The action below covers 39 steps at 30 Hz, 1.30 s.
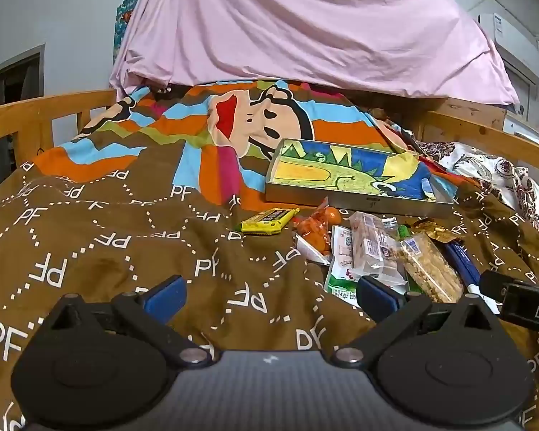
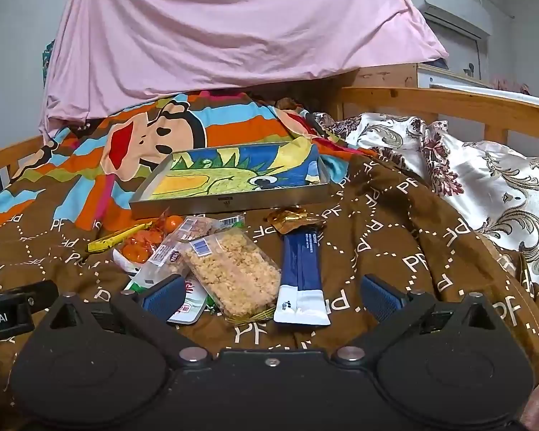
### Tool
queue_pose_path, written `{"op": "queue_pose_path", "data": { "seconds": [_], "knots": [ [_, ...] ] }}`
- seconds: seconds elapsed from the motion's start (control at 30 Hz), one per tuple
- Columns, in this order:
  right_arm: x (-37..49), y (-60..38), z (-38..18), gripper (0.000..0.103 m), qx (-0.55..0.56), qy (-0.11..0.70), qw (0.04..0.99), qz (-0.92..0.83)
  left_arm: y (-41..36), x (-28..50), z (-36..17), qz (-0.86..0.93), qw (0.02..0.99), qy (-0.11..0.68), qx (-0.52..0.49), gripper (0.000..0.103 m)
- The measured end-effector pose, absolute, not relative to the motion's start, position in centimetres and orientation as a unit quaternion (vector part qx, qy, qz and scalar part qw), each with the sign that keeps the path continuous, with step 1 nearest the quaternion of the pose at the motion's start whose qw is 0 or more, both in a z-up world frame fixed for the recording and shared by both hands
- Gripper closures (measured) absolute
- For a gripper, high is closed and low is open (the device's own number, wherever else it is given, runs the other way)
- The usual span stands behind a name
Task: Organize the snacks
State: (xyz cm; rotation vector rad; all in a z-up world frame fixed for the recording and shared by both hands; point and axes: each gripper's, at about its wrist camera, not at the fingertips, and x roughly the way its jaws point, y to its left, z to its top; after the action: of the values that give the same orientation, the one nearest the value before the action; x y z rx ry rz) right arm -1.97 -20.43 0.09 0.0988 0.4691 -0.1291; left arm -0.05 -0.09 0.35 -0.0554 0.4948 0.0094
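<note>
**Snacks and a tray on the bed**

The bed (image 2: 395,237) is covered by a brown quilt (image 1: 107,251) printed with white letters and a cartoon face. At 12 o'clock lies a shallow metal tray (image 2: 230,199) lined with a dinosaur drawing. Just below it the snacks cluster: a yellow bar (image 1: 267,221) at 10 o'clock, orange candies (image 2: 143,242), a puffed-rice pack (image 2: 233,273), blue sachets (image 2: 303,276) and a gold wrapper (image 2: 291,217). A floral pillow (image 2: 485,186) sits at 3 o'clock.
</note>
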Motion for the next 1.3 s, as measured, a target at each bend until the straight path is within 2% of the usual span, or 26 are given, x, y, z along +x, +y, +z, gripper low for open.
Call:
{"op": "queue_pose_path", "data": {
  "seconds": [1.3],
  "knots": [
    [-1.85, -20.27, 0.04, 0.001, 0.047, 0.233, 0.969, -0.061, -0.11, -0.03, 0.14, 0.004, 0.969, 0.245, -0.022, 0.0]
  ]
}}
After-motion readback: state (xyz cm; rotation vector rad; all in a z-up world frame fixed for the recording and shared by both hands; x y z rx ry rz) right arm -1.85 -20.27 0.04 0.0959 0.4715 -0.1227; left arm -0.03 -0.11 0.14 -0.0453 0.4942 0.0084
